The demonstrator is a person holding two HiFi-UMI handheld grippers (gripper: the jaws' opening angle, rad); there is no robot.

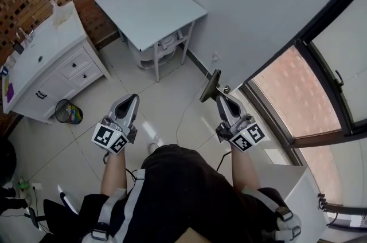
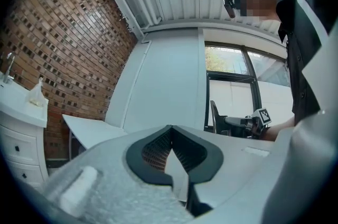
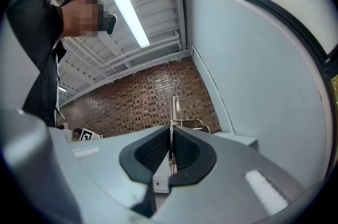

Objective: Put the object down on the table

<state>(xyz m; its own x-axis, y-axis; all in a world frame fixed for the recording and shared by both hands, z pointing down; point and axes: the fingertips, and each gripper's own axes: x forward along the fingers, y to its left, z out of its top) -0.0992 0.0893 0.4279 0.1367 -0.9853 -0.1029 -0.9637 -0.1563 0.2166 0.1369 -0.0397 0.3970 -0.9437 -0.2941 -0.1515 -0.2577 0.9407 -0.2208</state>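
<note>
The right tool [image 3: 170,136] is closed on a thin flat object [image 3: 174,109], seen edge-on as a pale sliver rising past the jaw tips. From the head view the right tool [image 1: 219,100] holds this object [image 1: 211,85] up in the air above the tiled floor [image 1: 166,104]. Here it looks dark, flat and tilted, and it is well apart from the white worktop [image 1: 150,7]. The left tool [image 2: 170,136] has its jaws together with nothing between them. Each tool carries a cube of black-and-white square markers, and we can read no writing anywhere. Beside a white drawer cabinet [image 1: 46,64] stands a dark mesh wastebasket [image 1: 69,112] holding colourful scraps.
</note>
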